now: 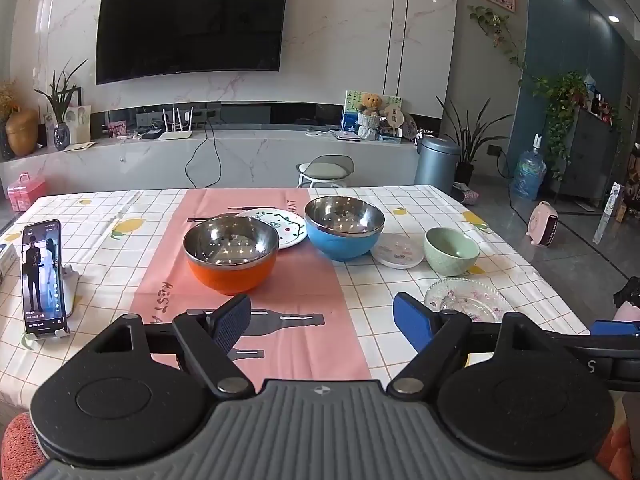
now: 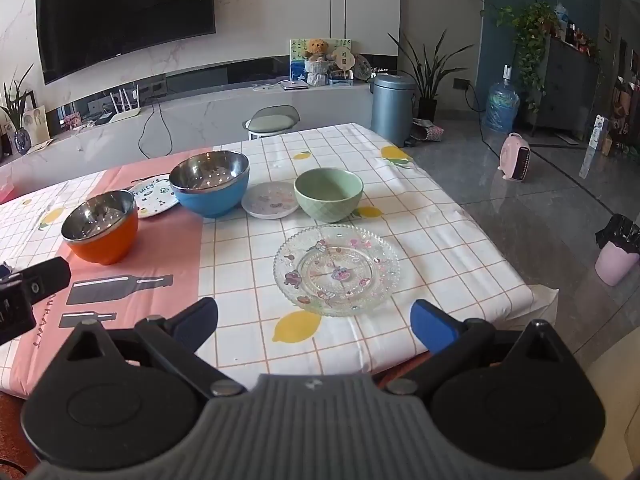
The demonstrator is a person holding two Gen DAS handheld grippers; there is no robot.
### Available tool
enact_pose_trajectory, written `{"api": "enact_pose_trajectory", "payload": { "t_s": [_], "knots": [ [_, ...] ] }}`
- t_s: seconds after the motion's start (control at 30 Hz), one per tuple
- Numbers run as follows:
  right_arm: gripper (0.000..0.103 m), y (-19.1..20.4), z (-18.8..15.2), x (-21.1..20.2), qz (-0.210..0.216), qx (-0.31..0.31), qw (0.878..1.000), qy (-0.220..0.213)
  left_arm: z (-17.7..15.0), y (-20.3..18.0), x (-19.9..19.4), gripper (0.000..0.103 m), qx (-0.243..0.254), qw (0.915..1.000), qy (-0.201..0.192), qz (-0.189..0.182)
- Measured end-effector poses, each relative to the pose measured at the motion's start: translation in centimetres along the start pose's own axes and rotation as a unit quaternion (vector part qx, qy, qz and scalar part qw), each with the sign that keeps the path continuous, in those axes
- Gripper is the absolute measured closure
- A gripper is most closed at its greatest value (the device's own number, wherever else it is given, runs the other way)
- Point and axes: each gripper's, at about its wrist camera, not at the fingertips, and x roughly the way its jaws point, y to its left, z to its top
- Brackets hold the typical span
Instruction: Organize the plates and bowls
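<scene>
Both grippers — left gripper (image 1: 322, 318), right gripper (image 2: 316, 322) — gape empty over the checked lemon-print tablecloth (image 2: 440, 216); ahead — three bowls, three plates.

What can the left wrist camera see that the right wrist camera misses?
Only the left wrist view shows the phone propped on its stand at the table's left edge, its screen lit, and the pink case on the floor.

Only the right wrist view shows the pink bin with a black liner on the floor beside the table.

Both show the orange bowl, blue bowl, green bowl, glass plate and two smaller plates. The left claw and right claw are both open and empty.
</scene>
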Motion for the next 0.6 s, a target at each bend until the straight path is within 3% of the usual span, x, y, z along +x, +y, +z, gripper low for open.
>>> {"api": "enact_pose_trajectory", "payload": {
  "t_s": [0.6],
  "knots": [
    [0.003,0.11,-0.30,0.44,0.001,-0.002,1.000,0.019,-0.33,-0.46,0.65,0.008,0.007,0.9996,0.026,-0.008]
  ]
}}
